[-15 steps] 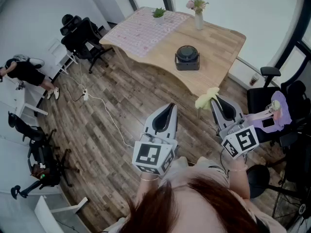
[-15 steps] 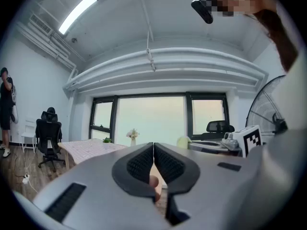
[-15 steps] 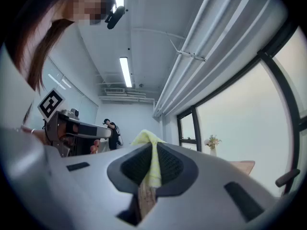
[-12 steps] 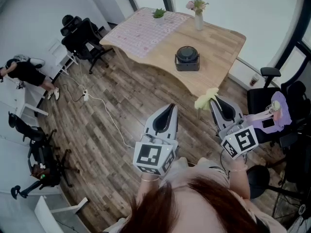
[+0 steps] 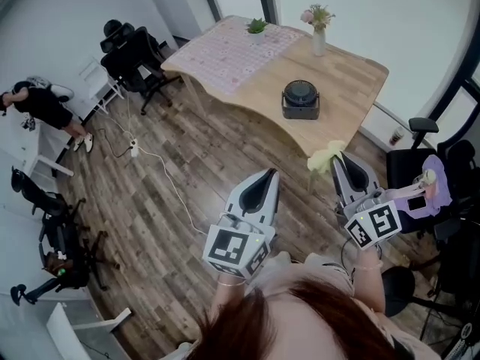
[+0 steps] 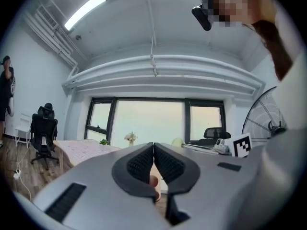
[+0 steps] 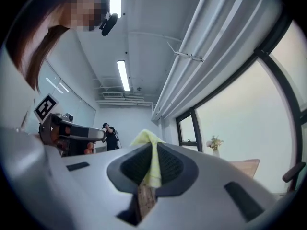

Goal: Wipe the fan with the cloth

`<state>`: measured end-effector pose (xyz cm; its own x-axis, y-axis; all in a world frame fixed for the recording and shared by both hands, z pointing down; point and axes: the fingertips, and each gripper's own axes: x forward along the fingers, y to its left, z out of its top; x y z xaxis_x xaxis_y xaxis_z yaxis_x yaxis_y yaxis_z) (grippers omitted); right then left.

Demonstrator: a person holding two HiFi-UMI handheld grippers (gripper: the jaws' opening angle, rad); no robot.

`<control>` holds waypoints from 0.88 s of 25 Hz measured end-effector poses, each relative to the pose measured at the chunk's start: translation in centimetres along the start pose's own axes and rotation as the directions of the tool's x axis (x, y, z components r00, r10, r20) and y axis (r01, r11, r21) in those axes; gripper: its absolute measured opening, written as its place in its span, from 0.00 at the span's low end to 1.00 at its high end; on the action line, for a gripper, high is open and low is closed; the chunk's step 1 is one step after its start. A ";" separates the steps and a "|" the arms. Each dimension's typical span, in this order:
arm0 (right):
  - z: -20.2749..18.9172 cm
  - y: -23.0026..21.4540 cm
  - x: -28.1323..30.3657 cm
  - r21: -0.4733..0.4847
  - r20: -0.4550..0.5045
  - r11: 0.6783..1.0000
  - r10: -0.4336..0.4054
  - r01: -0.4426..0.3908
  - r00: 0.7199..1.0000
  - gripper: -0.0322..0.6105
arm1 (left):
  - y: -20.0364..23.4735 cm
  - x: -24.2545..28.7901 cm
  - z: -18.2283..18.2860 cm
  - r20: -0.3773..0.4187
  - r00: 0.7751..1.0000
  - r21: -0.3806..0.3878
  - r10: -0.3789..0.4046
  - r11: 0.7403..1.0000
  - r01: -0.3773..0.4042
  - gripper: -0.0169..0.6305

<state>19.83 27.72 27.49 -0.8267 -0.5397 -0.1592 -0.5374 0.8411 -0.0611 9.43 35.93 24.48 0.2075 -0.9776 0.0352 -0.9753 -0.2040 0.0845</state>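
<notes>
Person's hair (image 5: pixel 300 321) at the bottom edge covering the arms, left tongs (image 5: pixel 268 174) pressed together on nothing, right tongs (image 5: pixel 335 157) clamped on the yellow cloth (image 5: pixel 323 156), only its crumpled end showing, small black fan (image 5: pixel 301 100) well beyond on the wooden worktop (image 5: pixel 352 73), its detail unclear.

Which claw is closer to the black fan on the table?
Right, slightly. The right gripper, holding the cloth, is short of the fan, a little to its right; the left gripper sits further back, to its left.
</notes>
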 end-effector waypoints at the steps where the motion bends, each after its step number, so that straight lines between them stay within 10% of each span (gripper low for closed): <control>1: -0.2 0.1 0.6 -0.009 -0.006 1.000 -0.003 0.003 1.000 0.09 | 0.7 -0.1 -0.1 -0.001 1.000 0.002 0.004 1.000 -0.004 0.04; 22: -4.5 -4.5 11.0 0.001 -0.029 0.994 -0.109 0.109 0.994 0.09 | 10.6 8.7 -2.9 -0.060 0.993 -0.072 -0.105 0.992 0.101 0.04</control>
<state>12.38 17.80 30.46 -0.7676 -0.6290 -0.1229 -0.6242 0.7772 -0.0789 1.16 25.38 28.53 0.3129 -0.9459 0.0857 -0.9415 -0.2970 0.1590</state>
